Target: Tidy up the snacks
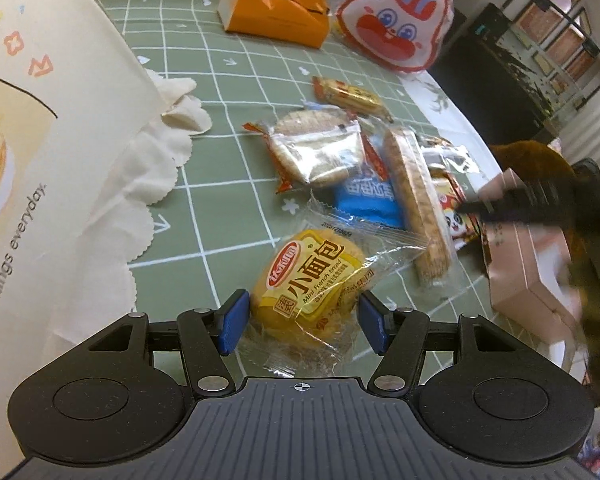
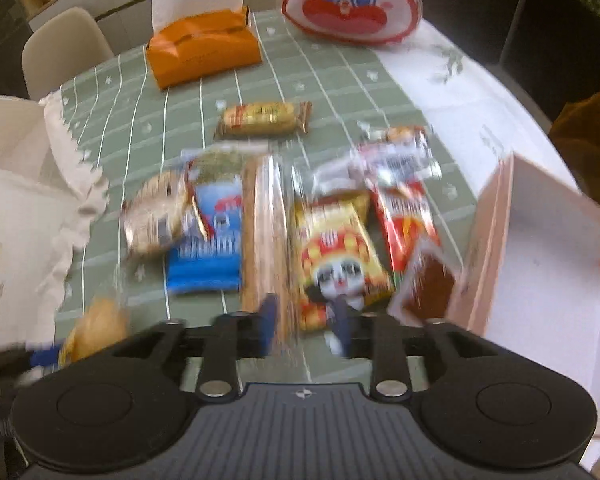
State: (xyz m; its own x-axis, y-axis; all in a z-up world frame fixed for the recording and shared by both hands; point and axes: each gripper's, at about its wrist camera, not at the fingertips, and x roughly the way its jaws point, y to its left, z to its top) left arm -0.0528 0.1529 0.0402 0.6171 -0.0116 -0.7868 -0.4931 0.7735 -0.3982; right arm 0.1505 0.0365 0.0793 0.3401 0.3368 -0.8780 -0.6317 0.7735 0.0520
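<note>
Green grid cloth covers the bench point(image 1: 220, 92), with bare cloth between the white paper bag point(image 1: 40, 120) at left and the snack pile, and a pink box point(image 2: 540, 248) at the right edge. Left gripper point(image 1: 302, 322) holds the mini bread packet point(image 1: 312, 280) between wide fingers. Right gripper point(image 2: 306, 326) hangs over the panda-face packet point(image 2: 336, 256), fingers narrow, nothing gripped.
</note>
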